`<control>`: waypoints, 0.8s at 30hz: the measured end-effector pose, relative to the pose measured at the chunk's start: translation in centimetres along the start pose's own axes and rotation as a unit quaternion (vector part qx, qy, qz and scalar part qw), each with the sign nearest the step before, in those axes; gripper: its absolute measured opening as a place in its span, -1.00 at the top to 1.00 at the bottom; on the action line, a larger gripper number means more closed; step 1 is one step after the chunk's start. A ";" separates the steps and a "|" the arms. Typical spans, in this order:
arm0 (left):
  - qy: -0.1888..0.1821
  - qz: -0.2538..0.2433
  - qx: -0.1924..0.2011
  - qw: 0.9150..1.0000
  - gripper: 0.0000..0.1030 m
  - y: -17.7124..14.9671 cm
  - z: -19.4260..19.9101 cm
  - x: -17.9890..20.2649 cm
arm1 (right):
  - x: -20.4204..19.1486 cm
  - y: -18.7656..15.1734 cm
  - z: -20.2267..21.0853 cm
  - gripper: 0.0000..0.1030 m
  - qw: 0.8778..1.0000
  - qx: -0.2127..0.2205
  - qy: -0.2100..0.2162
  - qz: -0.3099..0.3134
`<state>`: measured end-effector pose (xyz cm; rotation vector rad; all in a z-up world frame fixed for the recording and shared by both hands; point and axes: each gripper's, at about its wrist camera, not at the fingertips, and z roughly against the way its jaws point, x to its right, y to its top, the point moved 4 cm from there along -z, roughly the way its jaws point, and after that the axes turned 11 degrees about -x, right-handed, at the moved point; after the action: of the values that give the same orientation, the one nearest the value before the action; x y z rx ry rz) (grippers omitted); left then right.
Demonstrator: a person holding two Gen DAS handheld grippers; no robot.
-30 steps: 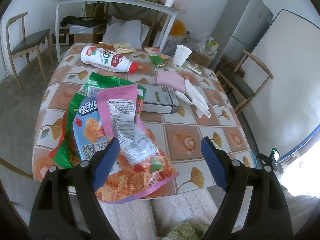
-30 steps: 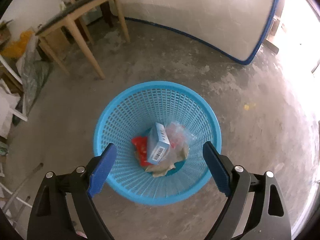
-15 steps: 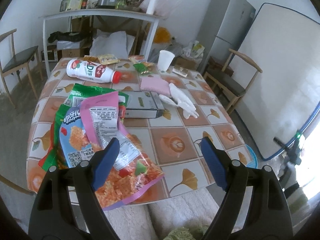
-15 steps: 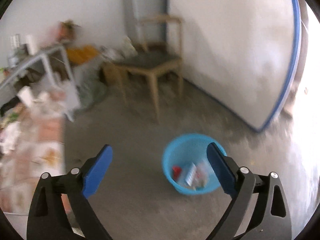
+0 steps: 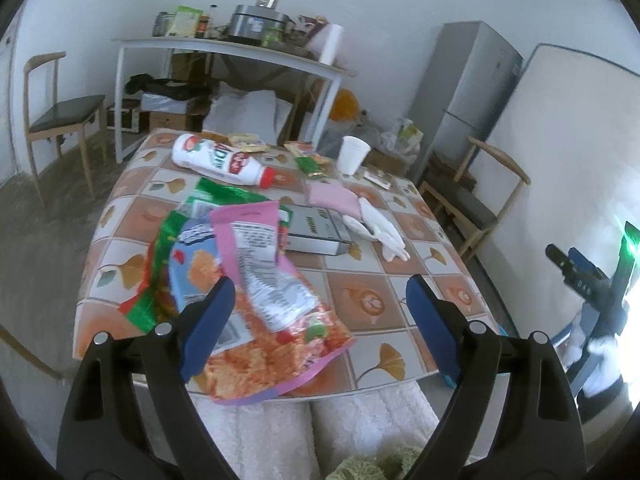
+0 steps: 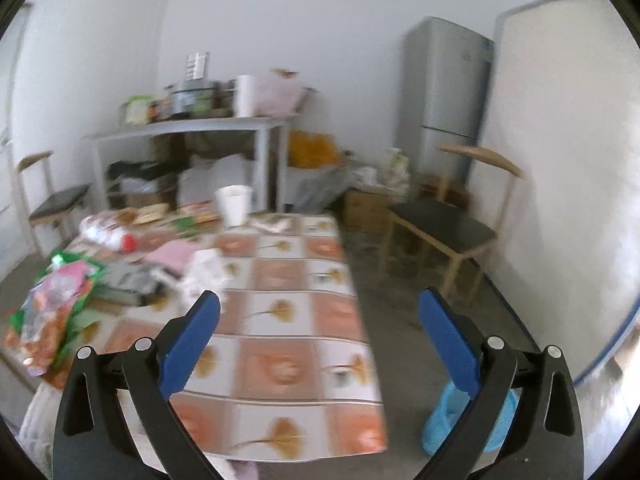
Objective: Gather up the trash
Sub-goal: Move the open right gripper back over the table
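Hovering with jaws opening and empty, the left gripper (image 5: 316, 320) has snack bags (image 5: 256, 292) at its left finger, seemingly next; the right gripper (image 6: 320, 340) widens over the table (image 6: 280, 372), basket (image 6: 444, 420) beneath its right finger.

A tall grey metal refrigerator (image 5: 466, 92) stands in the far corner, and a large white board edged in blue (image 5: 560, 152) leans on the wall beside it. A wooden chair with a dark seat (image 6: 444, 228) stands in front of them. A white metal shelf table (image 5: 224, 50) along the back wall carries what looks like a steel cooker (image 5: 256, 24), jars and a white paper roll (image 5: 331, 42). A second wooden chair (image 5: 60, 110) stands on the left.
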<state>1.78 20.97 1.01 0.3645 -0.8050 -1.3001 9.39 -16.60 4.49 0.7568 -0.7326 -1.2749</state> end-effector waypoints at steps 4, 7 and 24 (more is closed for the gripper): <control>0.006 0.012 0.003 1.000 -0.62 0.0 0.2 -1.4 | -6.1 -0.3 0.5 -0.87 0.998 -0.009 0.053 0.034; 0.002 0.018 0.005 1.000 -0.62 0.2 0.2 -2.2 | -9.5 -0.6 0.2 -0.87 0.995 -0.035 0.092 0.036; -0.024 0.017 -0.016 0.999 -0.62 2.1 -2.7 -3.7 | -14.0 3.3 -2.2 -0.87 0.987 -0.087 0.135 0.010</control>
<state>4.95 24.48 -0.66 0.2944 -0.8257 -1.2930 10.99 -2.18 5.18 0.7589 -0.4032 -1.1727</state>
